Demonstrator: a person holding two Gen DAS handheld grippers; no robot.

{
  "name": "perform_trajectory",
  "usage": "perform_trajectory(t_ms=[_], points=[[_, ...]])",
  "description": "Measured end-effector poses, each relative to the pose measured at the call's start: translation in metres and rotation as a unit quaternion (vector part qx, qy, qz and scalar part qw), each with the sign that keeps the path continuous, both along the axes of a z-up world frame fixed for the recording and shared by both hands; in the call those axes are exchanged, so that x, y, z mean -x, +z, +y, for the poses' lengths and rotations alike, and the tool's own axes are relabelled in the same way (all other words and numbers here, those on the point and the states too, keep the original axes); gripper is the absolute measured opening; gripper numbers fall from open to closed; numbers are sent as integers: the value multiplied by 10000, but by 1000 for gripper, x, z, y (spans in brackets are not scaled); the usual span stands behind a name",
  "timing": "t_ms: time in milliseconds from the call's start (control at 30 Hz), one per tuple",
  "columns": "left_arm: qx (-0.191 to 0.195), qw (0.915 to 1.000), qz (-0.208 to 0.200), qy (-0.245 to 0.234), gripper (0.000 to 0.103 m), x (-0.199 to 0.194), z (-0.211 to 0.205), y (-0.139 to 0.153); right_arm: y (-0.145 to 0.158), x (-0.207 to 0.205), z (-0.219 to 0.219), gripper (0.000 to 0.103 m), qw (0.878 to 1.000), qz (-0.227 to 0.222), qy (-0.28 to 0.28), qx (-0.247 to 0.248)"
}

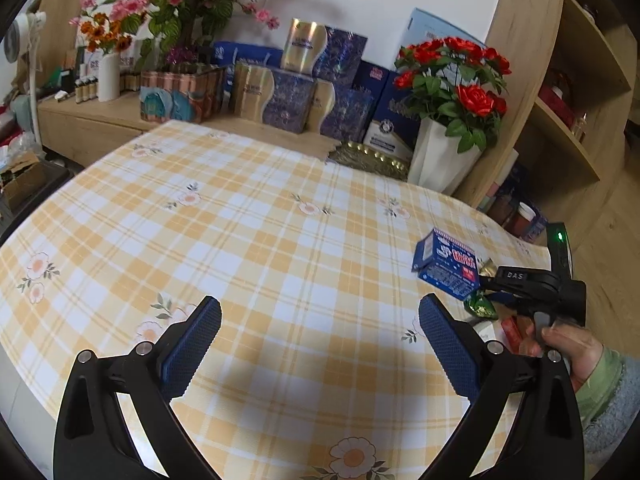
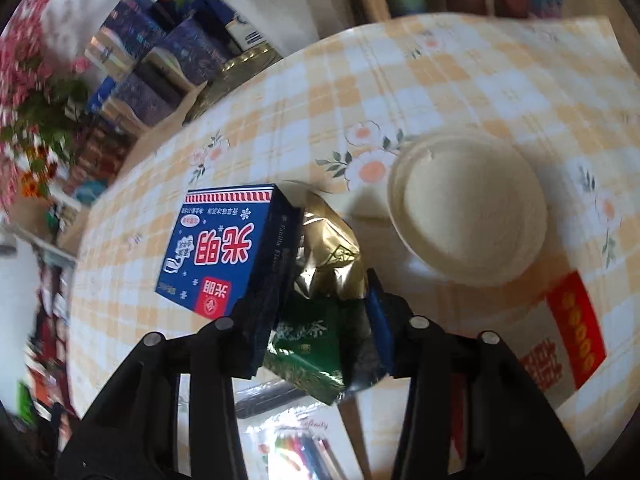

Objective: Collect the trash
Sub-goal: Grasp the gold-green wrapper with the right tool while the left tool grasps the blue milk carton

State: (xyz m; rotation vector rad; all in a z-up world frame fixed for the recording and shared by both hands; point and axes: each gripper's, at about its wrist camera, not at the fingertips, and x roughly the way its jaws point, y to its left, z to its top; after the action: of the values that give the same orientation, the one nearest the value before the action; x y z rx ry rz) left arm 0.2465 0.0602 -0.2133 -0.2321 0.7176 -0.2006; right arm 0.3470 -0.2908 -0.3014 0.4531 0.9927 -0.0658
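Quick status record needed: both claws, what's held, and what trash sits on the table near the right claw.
left claw: open, empty, over bare tablecloth
right claw: shut on green and gold foil packet
blue carton: on the table, beside the packet
cream lid: flat on the cloth, beyond the right claw
red and white packet: at the table edge
right hand: grips the right claw's handle

On the surface, one blue carton, one gold-green foil wrapper, one cream lid and one red-white box are counted.
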Motion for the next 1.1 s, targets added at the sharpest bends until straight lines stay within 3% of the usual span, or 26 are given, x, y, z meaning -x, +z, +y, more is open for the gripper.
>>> perform_trajectory(t_ms=[233, 367, 467, 533, 700, 967, 1100], points=[[204, 9990, 100, -384, 97, -22, -27, 4, 29, 35, -17, 24, 9980, -593, 65, 192], [85, 9949, 72, -1001, 97, -44, -74, 6, 54, 66, -39, 24, 9940, -1084, -83, 91], [-226, 9900, -125, -1384, 97, -62, -114, 12, 77, 107, -55, 24, 9838, -1767, 26, 297], [-358, 9851, -64, -1681, 97, -80, -140, 12, 83, 127, -65, 24, 9796, -1963, -8, 424], [-701, 9760, 289, -2039, 97, -117, -192, -16, 86, 170, -93, 24, 9752, -2140, -342, 445], [-1396, 9612, 926, -2190, 97, -150, -237, -63, 75, 196, -112, 24, 9760, -2083, -556, 292], [-1440, 9635, 1141, -1947, 97, -160, -236, -75, 70, 200, -113, 24, 9770, -2052, -527, 252]])
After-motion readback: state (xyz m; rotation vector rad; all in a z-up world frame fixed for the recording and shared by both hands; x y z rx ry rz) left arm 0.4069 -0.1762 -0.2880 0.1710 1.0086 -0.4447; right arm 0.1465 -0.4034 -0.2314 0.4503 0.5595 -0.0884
